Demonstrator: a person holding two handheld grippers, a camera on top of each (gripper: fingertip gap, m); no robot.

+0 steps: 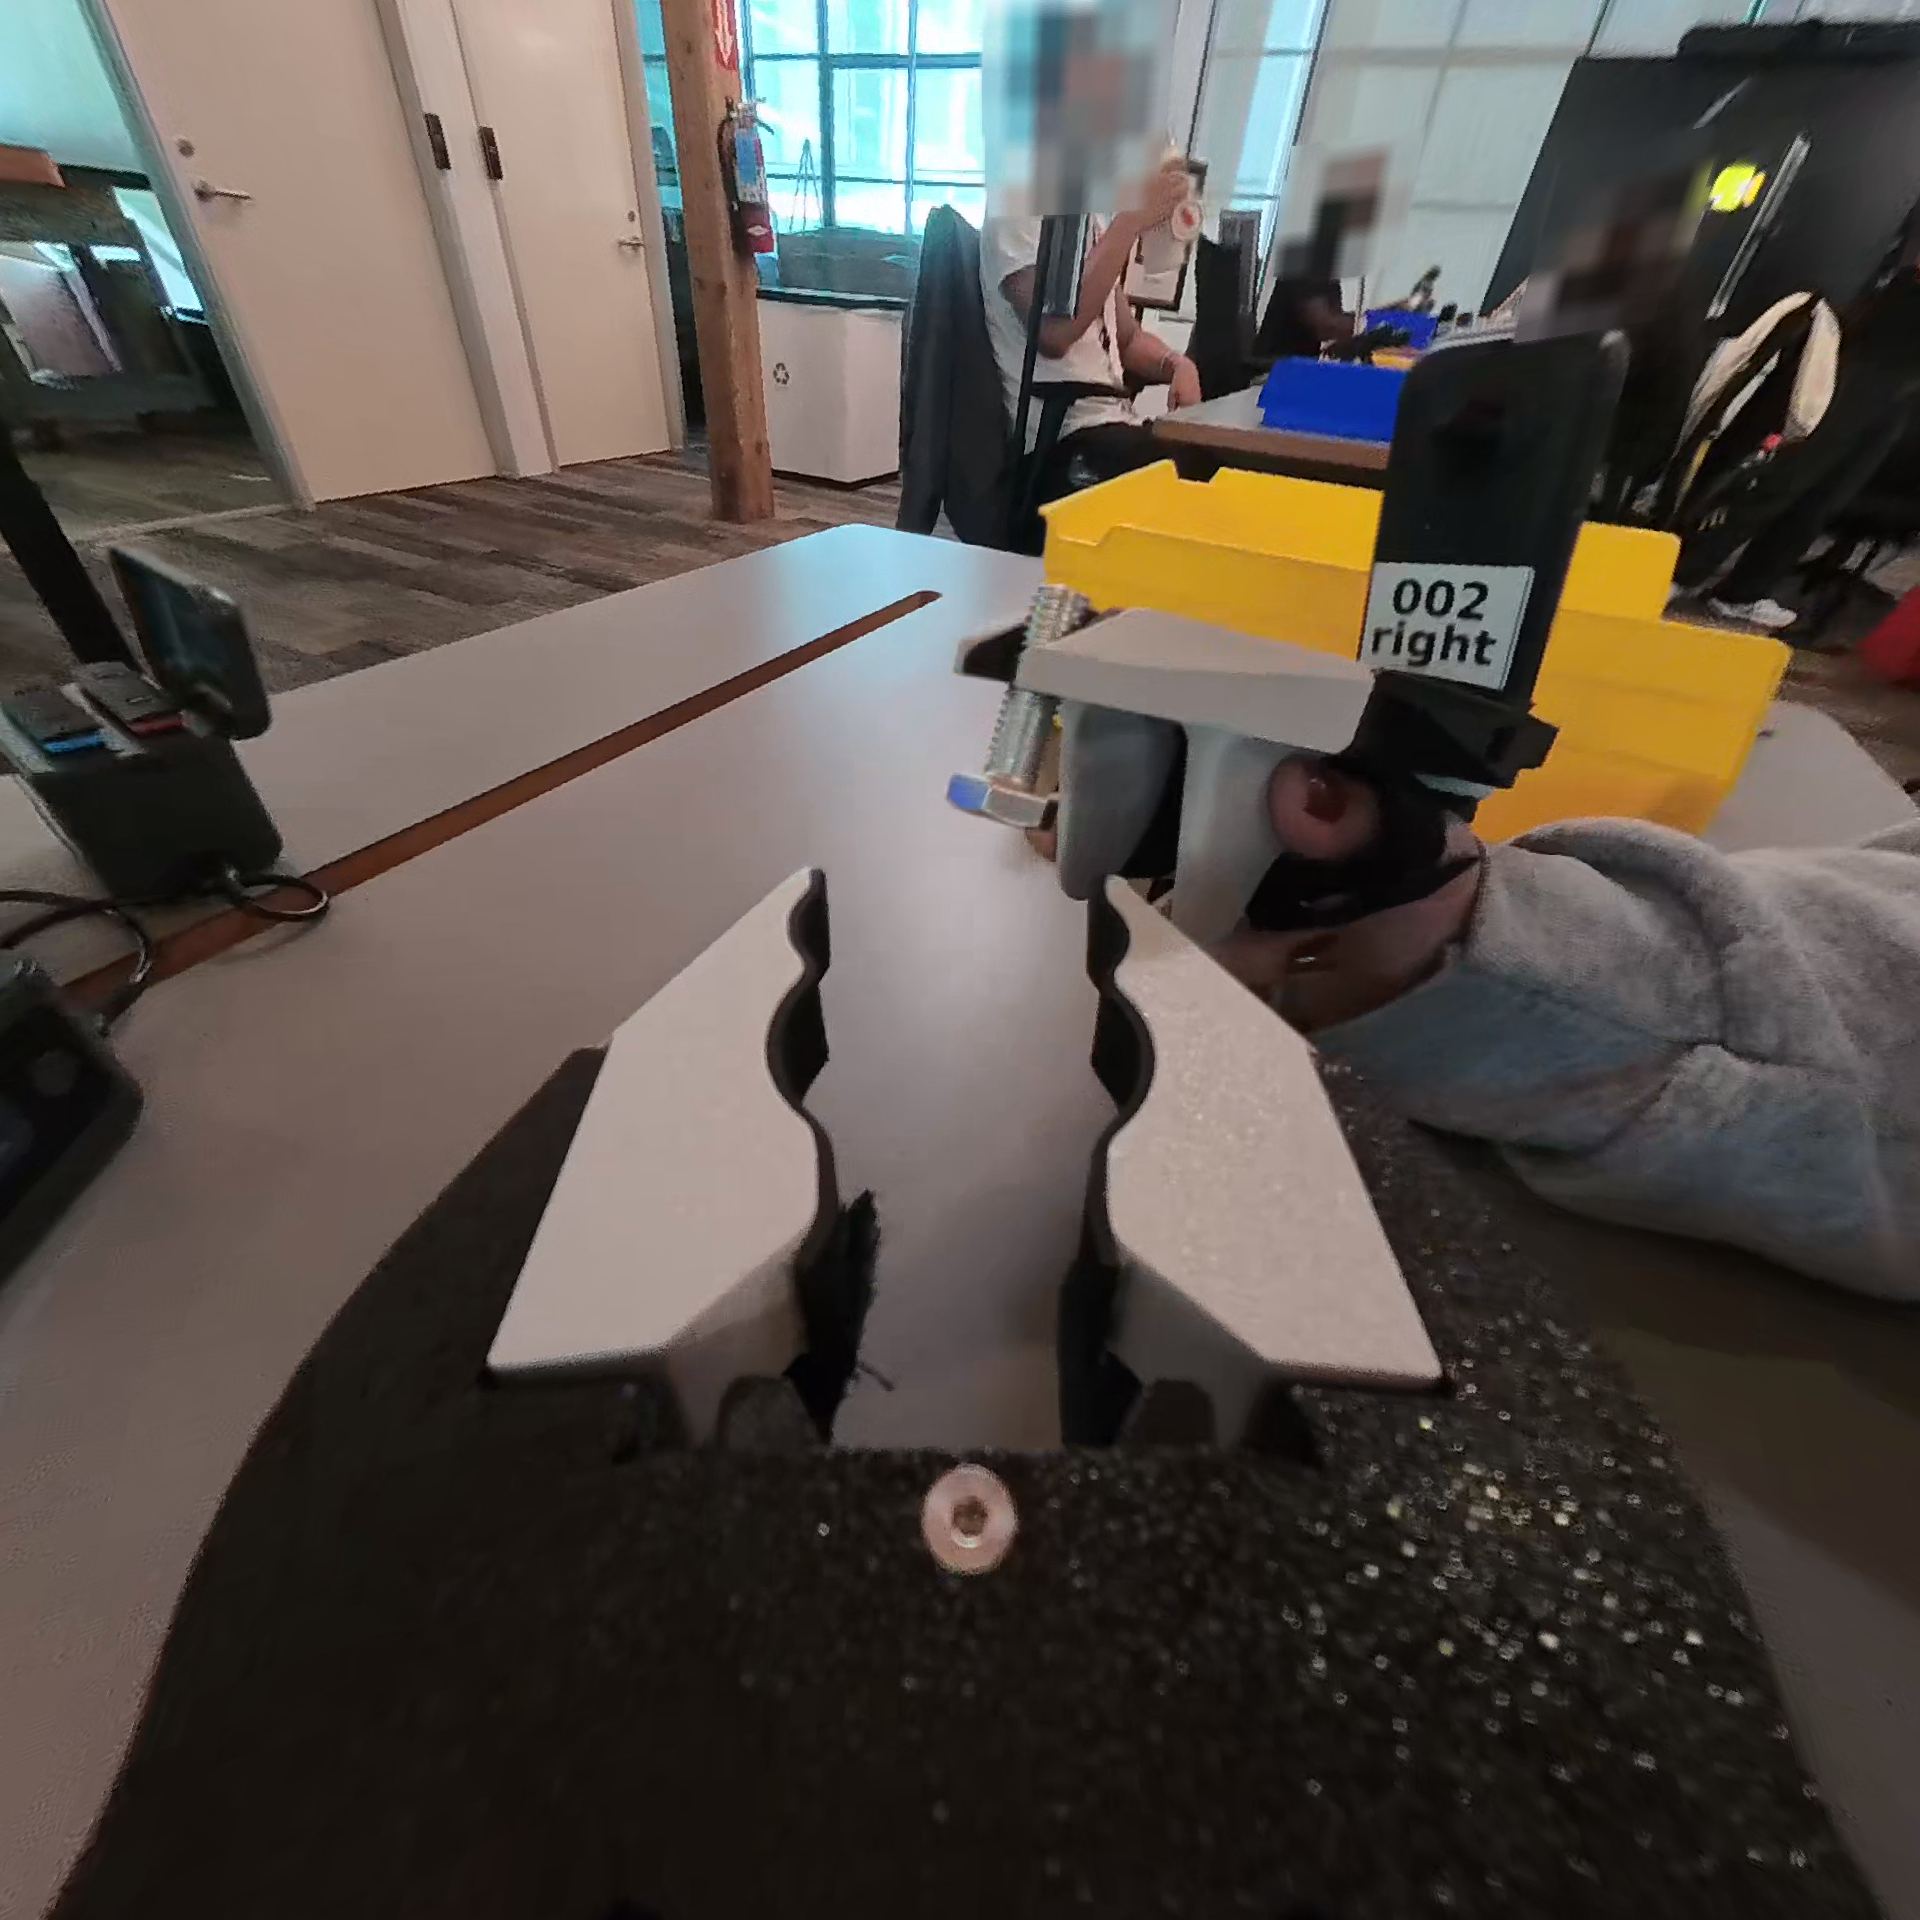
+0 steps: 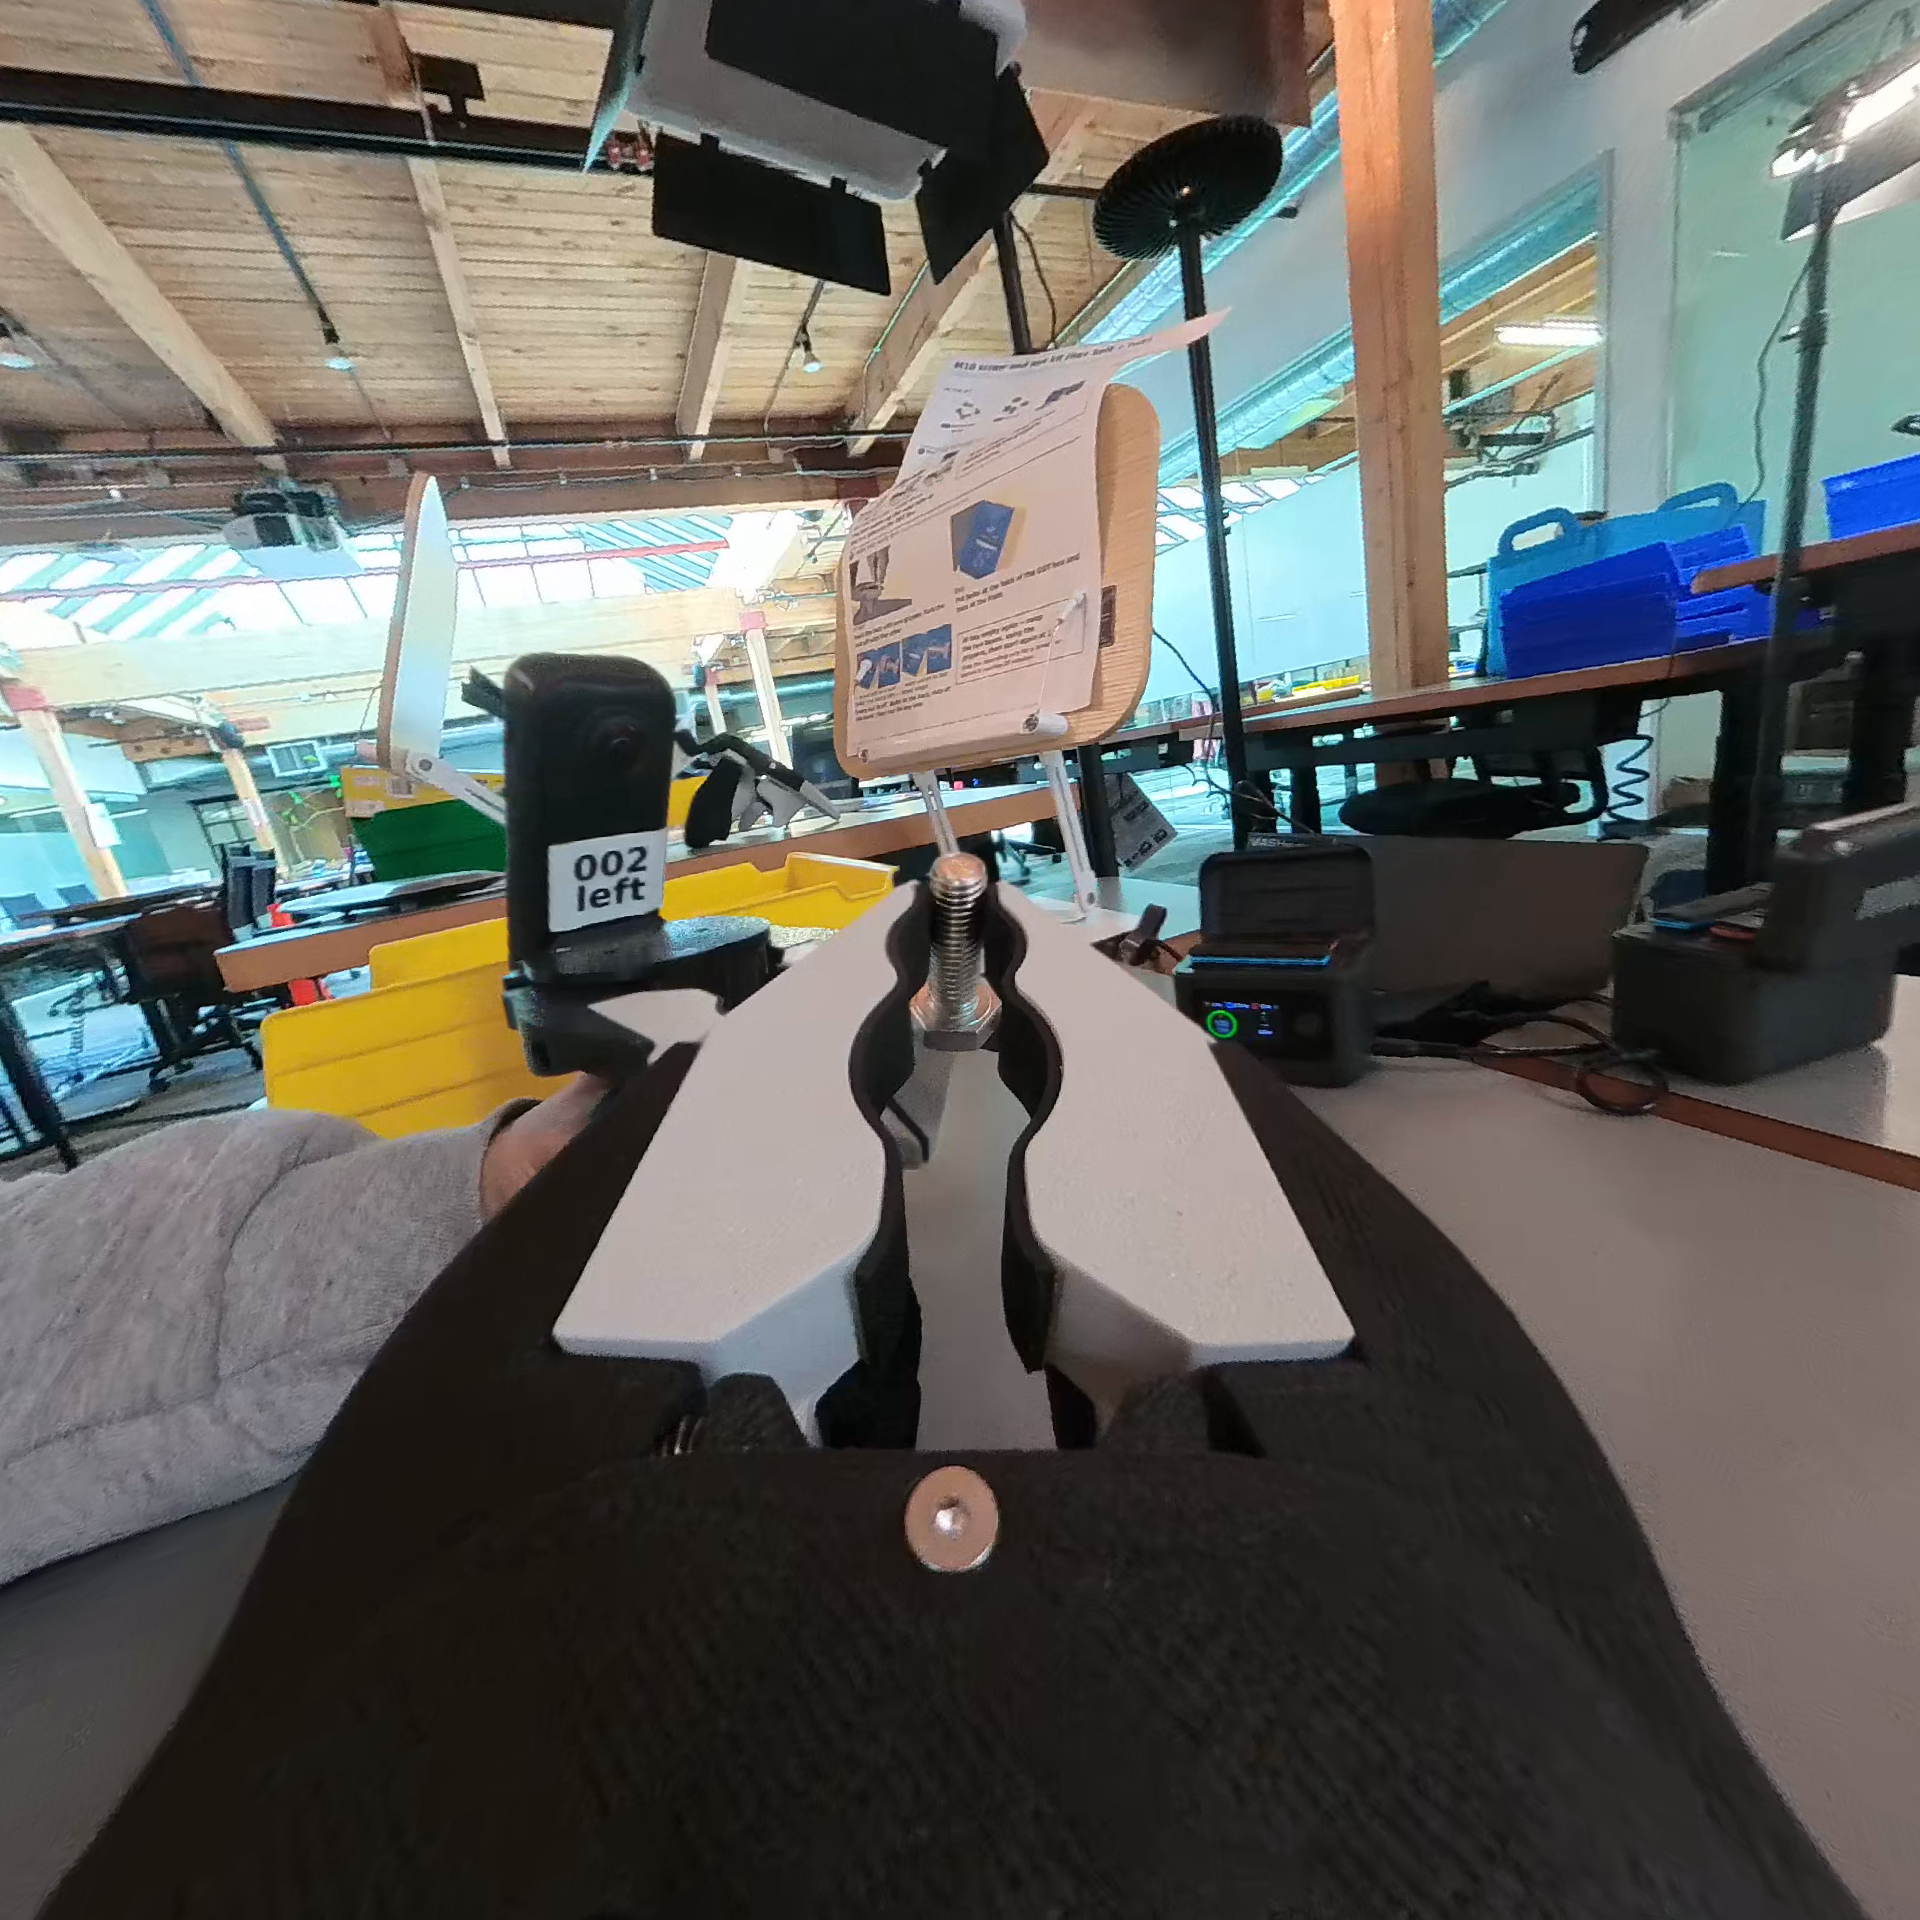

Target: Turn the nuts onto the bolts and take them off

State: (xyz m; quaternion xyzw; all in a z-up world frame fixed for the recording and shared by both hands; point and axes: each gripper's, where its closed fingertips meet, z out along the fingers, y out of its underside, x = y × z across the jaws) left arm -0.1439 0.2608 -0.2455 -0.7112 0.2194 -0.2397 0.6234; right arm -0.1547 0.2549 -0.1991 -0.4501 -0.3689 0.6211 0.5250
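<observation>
My right gripper (image 2: 956, 909) is shut on a silver bolt (image 2: 957, 951), held upright with the threaded end up and the hex head (image 2: 954, 1016) below the fingers. In the left wrist view the same bolt (image 1: 1023, 717) sticks through the right gripper (image 1: 1029, 665), a little above the grey table (image 1: 623, 779). My left gripper (image 1: 961, 894) is open and empty, low over the table, just short of the bolt. I see no nut in either view.
Yellow bins (image 1: 1247, 551) stand behind the right gripper and also show in the right wrist view (image 2: 416, 1018). Black charger boxes with cables (image 1: 135, 790) (image 2: 1288, 977) sit on the table. An instruction sheet on a wooden stand (image 2: 987, 592) stands beyond the bolt. A grey sleeve (image 1: 1662, 1018) lies on the table. One gripper's finger ends stand about 4 cm off the other's.
</observation>
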